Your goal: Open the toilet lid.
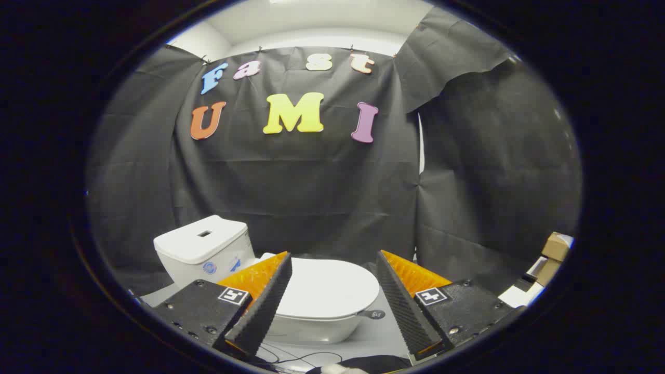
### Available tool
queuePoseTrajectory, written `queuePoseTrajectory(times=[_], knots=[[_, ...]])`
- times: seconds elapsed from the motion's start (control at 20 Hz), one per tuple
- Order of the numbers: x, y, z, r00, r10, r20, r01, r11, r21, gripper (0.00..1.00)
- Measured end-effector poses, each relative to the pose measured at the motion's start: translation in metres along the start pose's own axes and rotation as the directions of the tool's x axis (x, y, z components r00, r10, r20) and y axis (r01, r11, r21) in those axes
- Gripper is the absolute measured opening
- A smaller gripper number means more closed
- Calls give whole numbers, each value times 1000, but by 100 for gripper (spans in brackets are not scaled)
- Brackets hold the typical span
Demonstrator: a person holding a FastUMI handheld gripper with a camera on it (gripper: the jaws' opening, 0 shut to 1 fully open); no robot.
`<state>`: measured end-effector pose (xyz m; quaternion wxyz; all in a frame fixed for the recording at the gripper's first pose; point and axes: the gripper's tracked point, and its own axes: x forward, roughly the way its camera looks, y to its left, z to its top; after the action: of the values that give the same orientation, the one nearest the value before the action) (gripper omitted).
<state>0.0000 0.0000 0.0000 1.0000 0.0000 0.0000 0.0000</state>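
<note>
Gripper view, approach phase. Your gripper (332, 259) is held with its two fingers spread wide and nothing between them; the toilet lid (324, 291) lies flat and closed on the bowl (311, 330), seen through the gap between the fingers and a little beyond their tips. The tank (202, 249) stands behind the lid, off toward the left finger. A small dark handle tab (371, 314) juts from the lid's near rim on the side of the right finger.

Hazards from this position:

(a) The lid's top is smooth and gently domed. If you close the fingers on the broad surface instead of the rim or the tab, they probably slide off and the lid stays down.

(b) The tab looks small next to the spread of the fingers. Approach off line and one finger likely lands on the bowl's edge, so the squeeze catches bowl and lid together and the lift is blocked.

(c) The lid swings on a hinge near the tank. Pulling straight upward rather than along an arc toward the tank could twist the tab out of the fingers, letting the lid drop back.

(d) Thin cables (296, 358) lie on the floor in front of the bowl, below the fingers; a low approach could snag them.

(e) Cardboard boxes (553, 254) stand well off to the right, apart from the work.
</note>
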Motion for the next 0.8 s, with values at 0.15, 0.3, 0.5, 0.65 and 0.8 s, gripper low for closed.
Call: queuePoseTrajectory(times=[0.15, 0.3, 0.5, 0.65, 0.8], knots=[[1, 2, -3, 1000, 2, -6, -2, 1000, -15, 100], [0, 2, -1, 1000, 1, -8, -1, 1000, -1, 100], [0, 3, -4, 1000, 2, -12, -2, 1000, 8, 100], [1, 2, -4, 1000, 4, -16, -4, 1000, 10, 100], [1, 2, -4, 1000, 8, -18, -8, 1000, 14, 100]])
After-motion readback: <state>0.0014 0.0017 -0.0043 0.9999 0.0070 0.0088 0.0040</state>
